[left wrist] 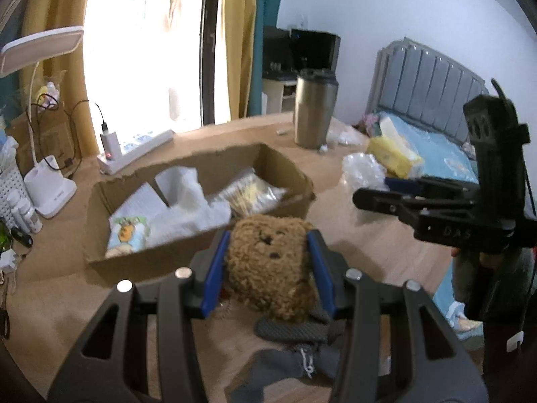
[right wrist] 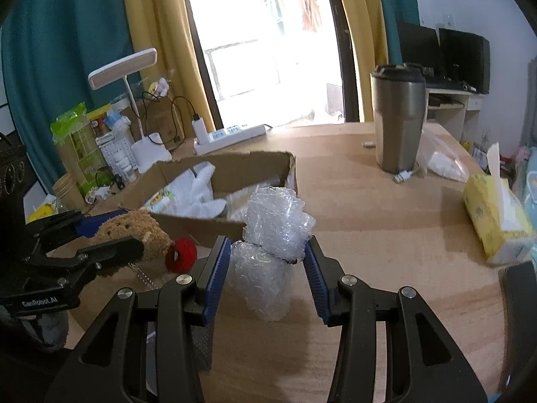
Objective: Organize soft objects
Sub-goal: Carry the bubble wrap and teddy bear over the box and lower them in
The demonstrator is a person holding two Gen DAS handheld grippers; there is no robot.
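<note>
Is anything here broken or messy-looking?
Yes. The cardboard box has ragged, torn top edges with no flaps. Grey socks lie loose on the table in front of it, not yet put away. The brown plush toy and the bubble wrap wad are just being held in the grippers.

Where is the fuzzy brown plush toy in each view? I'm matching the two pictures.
Left wrist view: fuzzy brown plush toy at lower centre, clamped between the left gripper pads.
Right wrist view: same toy at left, in that gripper.
Shared landmark: open cardboard box just behind it.
</note>
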